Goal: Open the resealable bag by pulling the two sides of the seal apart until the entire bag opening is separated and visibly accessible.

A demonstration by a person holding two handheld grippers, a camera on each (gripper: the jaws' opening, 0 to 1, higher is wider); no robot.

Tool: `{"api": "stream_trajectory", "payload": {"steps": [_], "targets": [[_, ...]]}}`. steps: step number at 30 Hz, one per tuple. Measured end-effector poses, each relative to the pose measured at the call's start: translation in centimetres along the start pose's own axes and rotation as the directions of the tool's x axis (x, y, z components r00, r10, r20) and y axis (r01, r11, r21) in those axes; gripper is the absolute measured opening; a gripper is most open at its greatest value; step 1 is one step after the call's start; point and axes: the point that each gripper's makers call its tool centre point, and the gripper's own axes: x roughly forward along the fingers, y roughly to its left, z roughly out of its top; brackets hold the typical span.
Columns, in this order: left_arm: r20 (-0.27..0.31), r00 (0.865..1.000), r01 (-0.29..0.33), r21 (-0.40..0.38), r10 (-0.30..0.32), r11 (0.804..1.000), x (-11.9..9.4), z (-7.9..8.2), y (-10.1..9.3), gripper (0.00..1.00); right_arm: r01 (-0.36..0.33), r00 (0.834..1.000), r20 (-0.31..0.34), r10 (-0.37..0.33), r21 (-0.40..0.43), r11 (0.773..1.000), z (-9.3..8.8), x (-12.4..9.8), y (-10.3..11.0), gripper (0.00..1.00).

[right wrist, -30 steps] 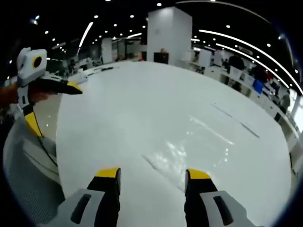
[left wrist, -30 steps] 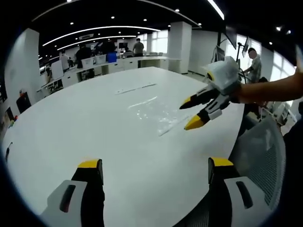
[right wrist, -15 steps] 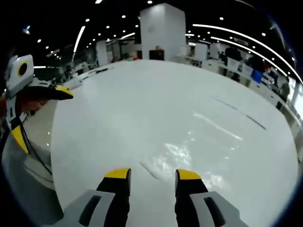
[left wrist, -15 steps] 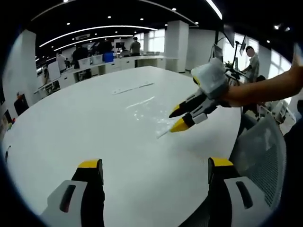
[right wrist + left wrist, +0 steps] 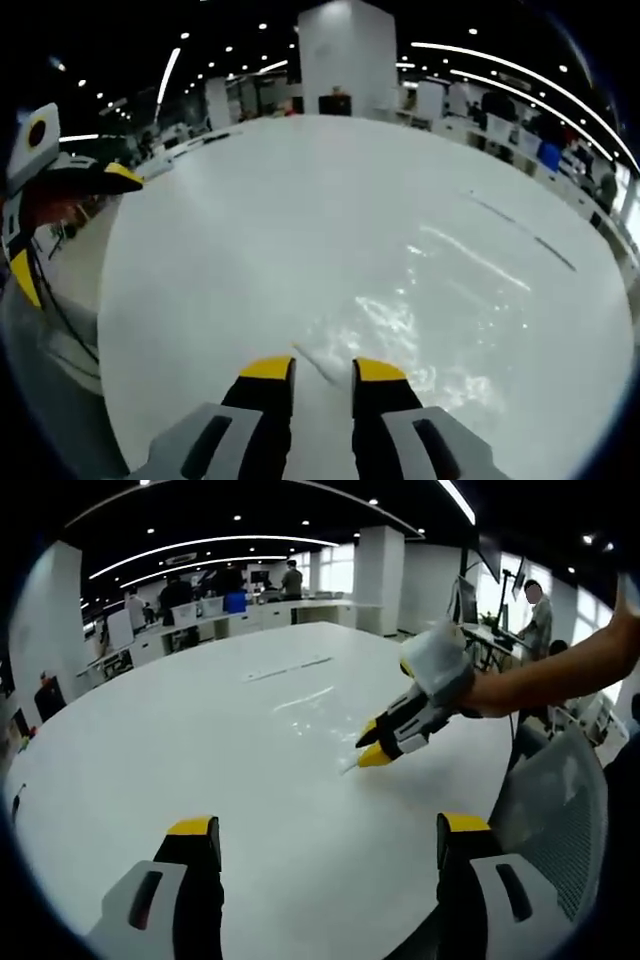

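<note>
The clear bag (image 5: 400,320) lies flat on the white bench (image 5: 300,200), its seal not yet parted. My right gripper (image 5: 322,368) narrows its jaws around the bag's near corner. My left gripper (image 5: 318,827) waits with jaws wide, holding nothing.

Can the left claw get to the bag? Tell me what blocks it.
Probably yes. The left claw stands open with bare table between it and the bag; the right claw sits at the bag's near corner.
</note>
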Motion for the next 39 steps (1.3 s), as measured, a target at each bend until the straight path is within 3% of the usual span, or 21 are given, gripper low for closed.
{"api": "stream_trajectory", "payload": {"steps": [6, 14, 22, 39], "targets": [[0.001, 1.0, -0.012, -0.008, 0.012, 1.0, -0.3, -0.1, 0.5, 0.86, 0.024, 0.999, -0.028, -0.024, 0.002, 1.0, -0.6, 0.3, -0.5, 0.13], [-0.004, 1.0, -0.018, -0.016, 0.018, 1.0, -0.5, -0.4, 0.6, 0.86, 0.025, 1.0, -0.019, -0.025, -0.02, 0.999, -0.7, 0.5, -0.7, 0.08], [-0.008, 1.0, -0.015, -0.01, 0.015, 1.0, -0.3, -0.4, 0.4, 0.85, -0.011, 1.0, 0.012, 0.013, -0.132, 0.991, 0.0, 0.3, 0.2, 0.0], [-0.017, 1.0, -0.011, 0.002, 0.011, 1.0, -0.5, -0.6, 0.0, 0.85, -0.053, 0.998, -0.035, 0.047, -0.221, 0.974, -0.8, -0.2, 1.0, 0.0]]}}
